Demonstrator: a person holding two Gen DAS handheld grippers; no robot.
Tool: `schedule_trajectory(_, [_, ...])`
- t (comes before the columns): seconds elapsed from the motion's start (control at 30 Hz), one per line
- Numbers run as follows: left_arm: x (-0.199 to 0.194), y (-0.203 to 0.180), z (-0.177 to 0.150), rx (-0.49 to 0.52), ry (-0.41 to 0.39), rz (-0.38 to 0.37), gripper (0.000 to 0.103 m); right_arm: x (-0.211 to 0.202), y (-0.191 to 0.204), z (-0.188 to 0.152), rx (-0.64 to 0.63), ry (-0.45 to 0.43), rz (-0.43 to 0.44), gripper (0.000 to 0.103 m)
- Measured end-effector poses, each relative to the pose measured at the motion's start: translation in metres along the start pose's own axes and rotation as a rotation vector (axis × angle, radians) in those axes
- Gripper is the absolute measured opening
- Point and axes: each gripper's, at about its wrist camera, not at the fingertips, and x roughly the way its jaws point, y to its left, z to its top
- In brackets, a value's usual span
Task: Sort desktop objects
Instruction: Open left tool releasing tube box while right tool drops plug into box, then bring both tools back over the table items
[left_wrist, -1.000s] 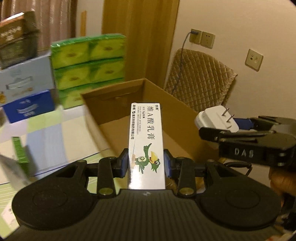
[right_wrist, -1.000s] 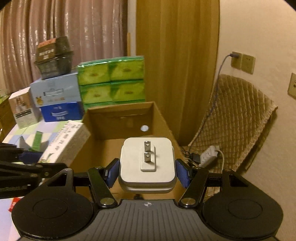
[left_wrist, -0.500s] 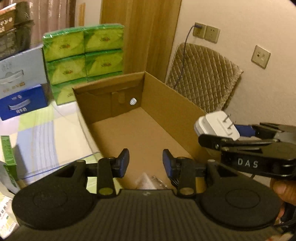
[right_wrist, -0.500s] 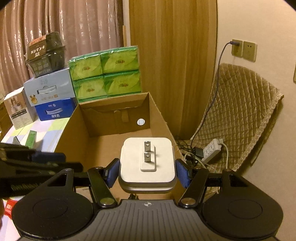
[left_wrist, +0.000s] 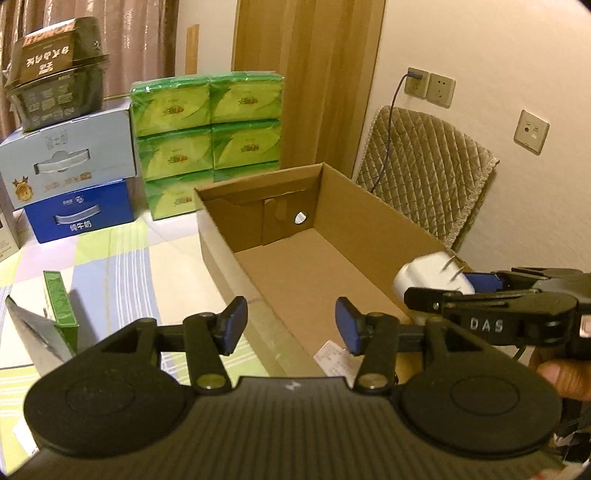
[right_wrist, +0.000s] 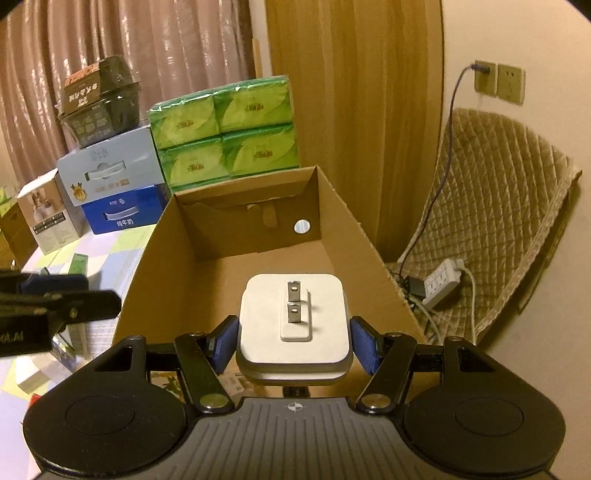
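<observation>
The right claw grips a white plug adapter by its sides — prongs up — above the open cardboard box on the counter. The left claw is opening, nothing between its pads.

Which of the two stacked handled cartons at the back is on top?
The pale grey-blue carton; the dark blue carton sits beneath it on the table.

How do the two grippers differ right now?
The right gripper clamps a white plug adapter, prongs facing forward; the left gripper holds nothing and its jaws are opening. The right one hangs over the cardboard box; the left one points across the box's left wall. Both have blue pads and black bodies.
</observation>
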Motion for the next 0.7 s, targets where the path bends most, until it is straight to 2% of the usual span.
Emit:
schedule_trajectory(0.43, [-0.027,0.017,-0.011,-0.035,-0.021,0.026,0.059,-0.026,0.009,0.004,0.012,-0.043,0.012,0.064])
schedule_trajectory(0.7, [-0.065,0.036,-0.023,-0.038,-0.035,0.071,0.069,-0.056,0.039,0.002,-0.018,-0.083,0.037,0.079])
